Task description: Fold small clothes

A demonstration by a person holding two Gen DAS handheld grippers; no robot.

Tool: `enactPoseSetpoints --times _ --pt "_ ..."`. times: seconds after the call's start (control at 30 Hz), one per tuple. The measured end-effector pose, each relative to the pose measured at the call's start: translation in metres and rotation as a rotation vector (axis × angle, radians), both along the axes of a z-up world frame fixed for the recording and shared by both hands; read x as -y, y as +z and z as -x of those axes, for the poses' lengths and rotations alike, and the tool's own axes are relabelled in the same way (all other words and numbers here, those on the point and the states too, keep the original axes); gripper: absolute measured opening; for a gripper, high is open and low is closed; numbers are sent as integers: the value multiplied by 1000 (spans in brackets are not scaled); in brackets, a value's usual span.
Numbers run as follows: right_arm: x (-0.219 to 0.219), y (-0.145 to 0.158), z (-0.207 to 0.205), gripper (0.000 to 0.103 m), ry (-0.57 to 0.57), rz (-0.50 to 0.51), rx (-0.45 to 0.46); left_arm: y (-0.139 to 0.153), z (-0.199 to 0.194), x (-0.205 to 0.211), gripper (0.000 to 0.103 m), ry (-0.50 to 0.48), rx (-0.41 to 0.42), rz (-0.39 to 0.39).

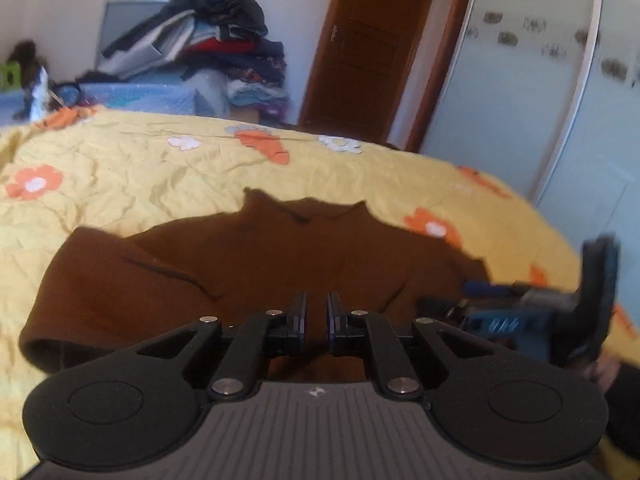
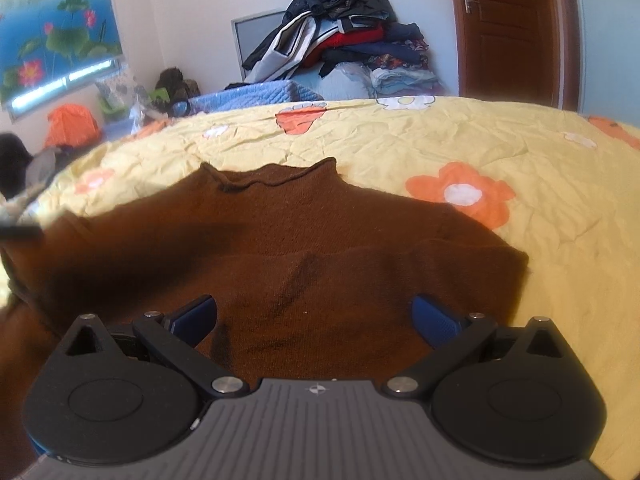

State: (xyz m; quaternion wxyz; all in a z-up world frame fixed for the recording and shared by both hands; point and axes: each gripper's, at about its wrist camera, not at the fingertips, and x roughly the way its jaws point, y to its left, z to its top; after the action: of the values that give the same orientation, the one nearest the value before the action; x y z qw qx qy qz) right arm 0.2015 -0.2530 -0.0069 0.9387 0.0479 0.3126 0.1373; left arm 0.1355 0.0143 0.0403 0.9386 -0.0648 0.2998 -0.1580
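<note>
Two grippers over brown sweater (image 2: 320,232), left gripper (image 1: 317,312) narrowed, right gripper (image 2: 314,316) spread

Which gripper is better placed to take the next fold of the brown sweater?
Probably the right gripper: its fingers are wide open over the brown sweater. The left gripper shows only a narrow gap.

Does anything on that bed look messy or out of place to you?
Nothing is spilled or damaged. The brown sweater lies on the flowered yellow bedspread only partly folded, one sleeve laid across its body. Behind the bed, a pile of clothes is heaped untidily and leans.
</note>
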Motion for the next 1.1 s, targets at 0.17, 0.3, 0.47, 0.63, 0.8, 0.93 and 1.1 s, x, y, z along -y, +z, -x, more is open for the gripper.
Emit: enactPoseSetpoints --times 0.17,0.3,0.47,0.63,0.8,0.93,1.1 --pt "4 0 1 103 -1 -40 1 -28 29 -49 18 110 -67 142" --pt "4 4 -1 103 -2 -53 -18 -61 51 -89 51 228 -45 253" --pt "-7 47 -11 103 -23 -268 -84 -68 61 -108 56 285 -23 381" --pt "-75 70 -67 97 103 -158 -220 -66 61 -108 59 280 -14 372" --pt "-122 33 -115 50 73 65 -428 -70 57 -105 60 287 -9 383" --pt "-142 31 -106 50 68 186 -385 -72 58 -109 62 287 -8 421" --pt "-129 36 -98 12 73 196 -325 -73 59 -111 64 285 -6 437"
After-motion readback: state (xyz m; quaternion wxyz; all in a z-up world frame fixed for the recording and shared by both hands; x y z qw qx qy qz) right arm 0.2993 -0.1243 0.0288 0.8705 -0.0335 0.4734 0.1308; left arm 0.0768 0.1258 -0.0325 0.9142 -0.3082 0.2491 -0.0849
